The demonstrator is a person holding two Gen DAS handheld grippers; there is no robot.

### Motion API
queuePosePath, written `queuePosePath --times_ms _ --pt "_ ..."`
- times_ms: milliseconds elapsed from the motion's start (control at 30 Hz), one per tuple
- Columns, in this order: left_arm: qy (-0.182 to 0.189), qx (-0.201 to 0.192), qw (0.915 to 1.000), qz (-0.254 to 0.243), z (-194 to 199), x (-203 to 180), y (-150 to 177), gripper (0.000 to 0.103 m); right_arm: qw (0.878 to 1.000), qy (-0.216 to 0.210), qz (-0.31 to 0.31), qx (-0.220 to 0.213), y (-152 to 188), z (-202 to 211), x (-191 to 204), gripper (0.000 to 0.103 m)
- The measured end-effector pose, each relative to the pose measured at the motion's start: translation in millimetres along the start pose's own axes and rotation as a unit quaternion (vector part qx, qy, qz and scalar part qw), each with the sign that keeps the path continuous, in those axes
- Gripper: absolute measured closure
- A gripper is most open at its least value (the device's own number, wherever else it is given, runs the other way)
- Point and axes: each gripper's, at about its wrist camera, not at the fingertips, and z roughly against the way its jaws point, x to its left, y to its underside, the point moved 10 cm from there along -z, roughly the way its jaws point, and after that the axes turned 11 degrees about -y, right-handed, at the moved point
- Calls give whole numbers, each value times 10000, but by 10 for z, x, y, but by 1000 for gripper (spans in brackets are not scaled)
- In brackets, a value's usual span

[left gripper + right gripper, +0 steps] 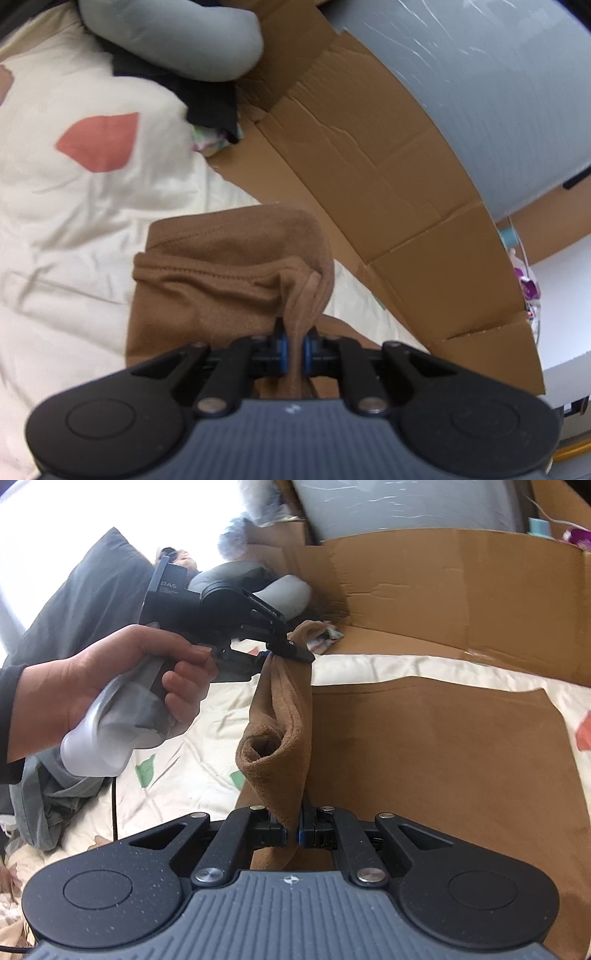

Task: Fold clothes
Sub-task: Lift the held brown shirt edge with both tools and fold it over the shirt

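Got both tongs, left (293,345) and right (291,836), clamped on one edge of the brown garment (424,775) lying on the bed (192,753), so I'd keep that edge taut and level while carrying it right, over the flat part.

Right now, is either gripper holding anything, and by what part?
Both hold the brown garment. The left gripper and the right gripper each pinch a bunched bit of one raised edge; the rest lies on the bed.
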Motion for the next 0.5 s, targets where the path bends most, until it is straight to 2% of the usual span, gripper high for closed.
queuePosePath --times_ms 500 --pt "-34 184 9982 -562 -171 -690 291 94 9963 241 -720 -402 214 383 -462 100"
